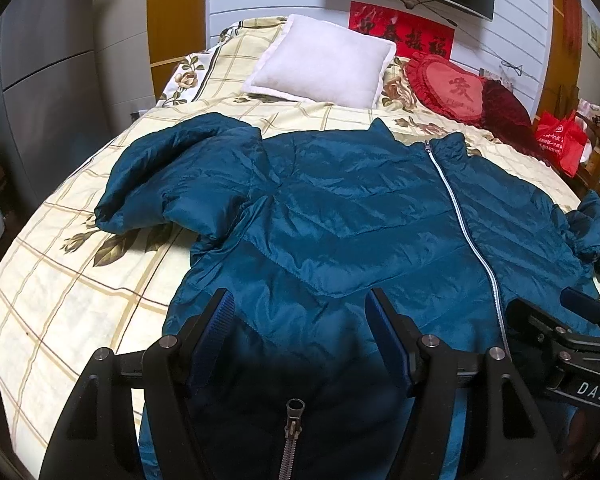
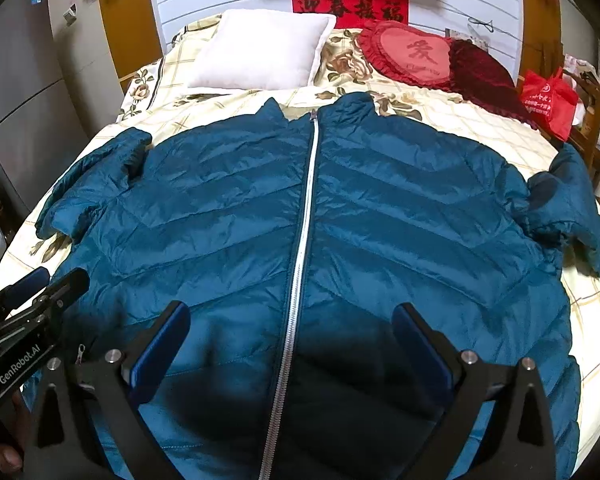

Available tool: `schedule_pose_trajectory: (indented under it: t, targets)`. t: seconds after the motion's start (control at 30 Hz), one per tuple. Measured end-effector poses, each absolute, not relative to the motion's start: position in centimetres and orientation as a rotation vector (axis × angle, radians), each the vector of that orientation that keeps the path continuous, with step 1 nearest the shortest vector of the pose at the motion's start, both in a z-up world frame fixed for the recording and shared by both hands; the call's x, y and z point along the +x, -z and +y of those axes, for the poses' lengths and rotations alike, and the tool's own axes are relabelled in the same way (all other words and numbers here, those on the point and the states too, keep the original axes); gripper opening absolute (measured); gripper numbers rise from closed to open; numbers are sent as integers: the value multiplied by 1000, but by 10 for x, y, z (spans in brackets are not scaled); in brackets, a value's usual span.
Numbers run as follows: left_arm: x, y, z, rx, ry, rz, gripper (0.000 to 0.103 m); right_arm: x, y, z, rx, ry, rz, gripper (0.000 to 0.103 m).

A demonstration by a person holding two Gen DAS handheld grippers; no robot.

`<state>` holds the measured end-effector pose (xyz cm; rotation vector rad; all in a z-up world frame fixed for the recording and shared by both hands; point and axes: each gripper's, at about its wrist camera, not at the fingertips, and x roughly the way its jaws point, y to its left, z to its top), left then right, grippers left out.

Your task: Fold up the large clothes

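Note:
A teal quilted puffer jacket (image 2: 380,208) lies front up and zipped on the bed, collar toward the pillows, also in the left wrist view (image 1: 340,208). Its white zipper (image 2: 306,216) runs down the middle. The left sleeve (image 1: 172,176) is bent on the bedspread; the right sleeve (image 2: 572,208) lies out to the right. My left gripper (image 1: 300,304) is open above the jacket's lower left front, over a pocket zipper pull (image 1: 294,420). My right gripper (image 2: 292,316) is open above the hem, straddling the zipper. Each gripper shows in the other's view, the right (image 1: 572,336) and the left (image 2: 32,308).
The bed has a cream plaid floral bedspread (image 1: 72,280). A white pillow (image 2: 260,48) and red heart cushions (image 2: 412,56) lie at the head. A red bag (image 2: 548,100) sits on a wooden stand at the right. Grey cabinets (image 2: 16,100) stand at the left.

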<state>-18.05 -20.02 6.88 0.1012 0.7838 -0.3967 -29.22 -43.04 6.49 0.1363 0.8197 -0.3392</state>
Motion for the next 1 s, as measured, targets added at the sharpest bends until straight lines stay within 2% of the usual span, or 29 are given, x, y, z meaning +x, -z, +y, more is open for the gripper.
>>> schedule_pose_trajectory:
  t: [1.0]
  targets:
    - [-170,-66,-191,79,364,793,89,-276,-54,-424,128,307,834,102]
